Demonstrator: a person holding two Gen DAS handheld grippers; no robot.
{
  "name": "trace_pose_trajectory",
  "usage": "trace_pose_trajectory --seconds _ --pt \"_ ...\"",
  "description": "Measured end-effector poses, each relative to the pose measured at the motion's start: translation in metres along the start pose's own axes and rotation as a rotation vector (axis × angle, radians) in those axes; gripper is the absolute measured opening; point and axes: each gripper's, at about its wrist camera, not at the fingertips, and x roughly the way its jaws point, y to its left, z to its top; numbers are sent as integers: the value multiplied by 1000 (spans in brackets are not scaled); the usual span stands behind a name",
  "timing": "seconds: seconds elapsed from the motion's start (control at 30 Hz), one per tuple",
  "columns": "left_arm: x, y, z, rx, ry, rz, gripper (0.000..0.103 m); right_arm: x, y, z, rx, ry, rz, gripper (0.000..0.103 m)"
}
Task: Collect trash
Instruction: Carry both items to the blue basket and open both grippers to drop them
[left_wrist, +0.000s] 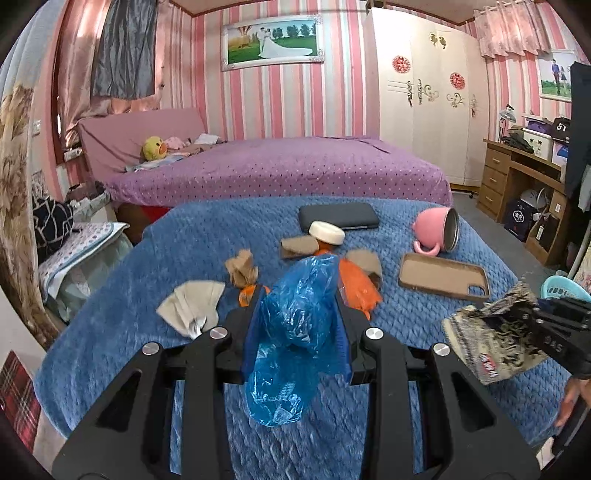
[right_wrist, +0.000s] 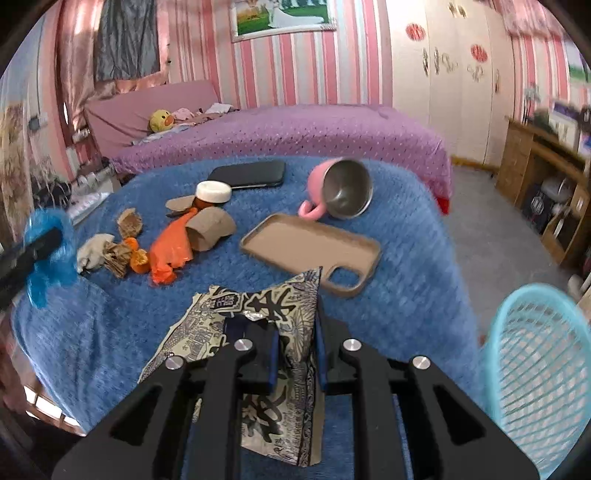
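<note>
left claw (left_wrist: 301, 295) clamped on blue plastic bag (left_wrist: 291, 332), above blue blanket (left_wrist: 147, 258) | right claw (right_wrist: 297, 325) clamped on printed snack wrapper (right_wrist: 280, 317), above blanket's near edge | light-blue basket (right_wrist: 535, 369) near right

turquoise basket (right_wrist: 535, 369) cut by frame edge and blurred, desk (right_wrist: 546, 158) blurred

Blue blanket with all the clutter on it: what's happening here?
A person is clearing trash with two handheld grippers. The left gripper is shut on a blue plastic bag; the right gripper is shut on a patterned snack wrapper. A light-blue mesh basket waits at right. Orange plastic and cardboard scraps still lie on the blanket.
</note>
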Motion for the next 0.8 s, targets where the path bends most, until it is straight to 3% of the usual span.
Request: trace_pose_trajectory --seconds 0.3,0.53,0.8 --pt "11 -25 29 11 -9 -79 32 -28 -64 5 90 -38 -99 16" --pt "11 -88 39 55 -39 -198 32 -71 -131 21 116 -103 -230 16" --pt "12 -193 20 132 4 -367 32 -101 -231 -16 242 -84 -410 16"
